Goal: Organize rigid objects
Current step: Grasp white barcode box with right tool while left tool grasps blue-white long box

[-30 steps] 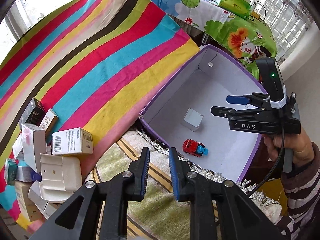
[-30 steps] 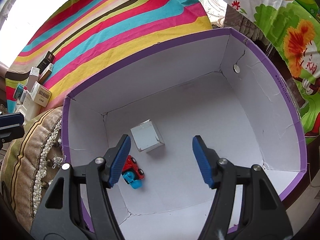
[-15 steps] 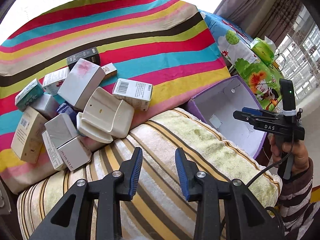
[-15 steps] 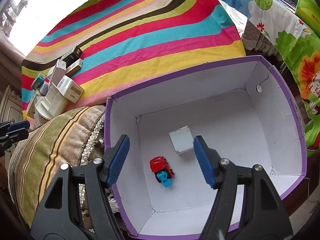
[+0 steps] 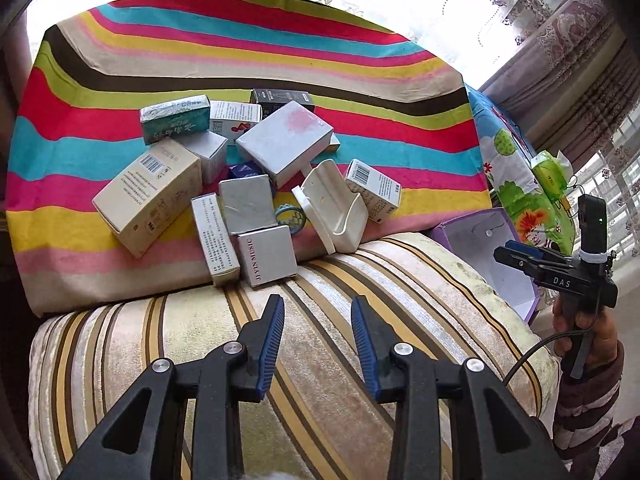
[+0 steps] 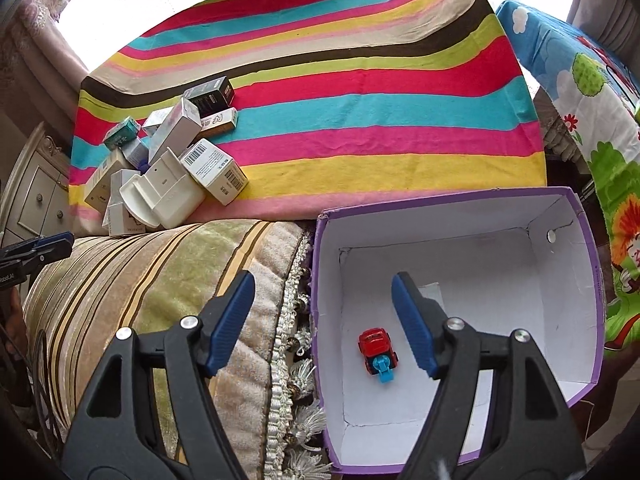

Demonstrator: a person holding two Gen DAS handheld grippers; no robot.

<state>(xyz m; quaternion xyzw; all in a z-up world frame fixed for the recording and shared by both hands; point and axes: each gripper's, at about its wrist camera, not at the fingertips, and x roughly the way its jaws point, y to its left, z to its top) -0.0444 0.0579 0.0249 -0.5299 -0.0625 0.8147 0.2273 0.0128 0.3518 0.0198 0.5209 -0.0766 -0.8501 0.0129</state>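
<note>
Left gripper [image 5: 318,342] spread part-way, empty, over the striped cushion [image 5: 400,288]; right gripper [image 6: 322,322] opening, empty, above the purple box [image 6: 592,280].
Your cartons [image 5: 256,172] lie heaped on the striped cloth [image 5: 240,56]: likely light, stiff, crushable. Pinch one across its narrow faces.

The right tool's finger [image 6: 412,322] hides most of a small white box [image 6: 434,290].

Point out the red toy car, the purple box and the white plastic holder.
red toy car [image 6: 374,342]: right wrist view, on its red roof.
purple box [image 6: 444,197]: right wrist view, on its far purple rim.
white plastic holder [image 5: 326,196]: left wrist view, on its flat back panel.
</note>
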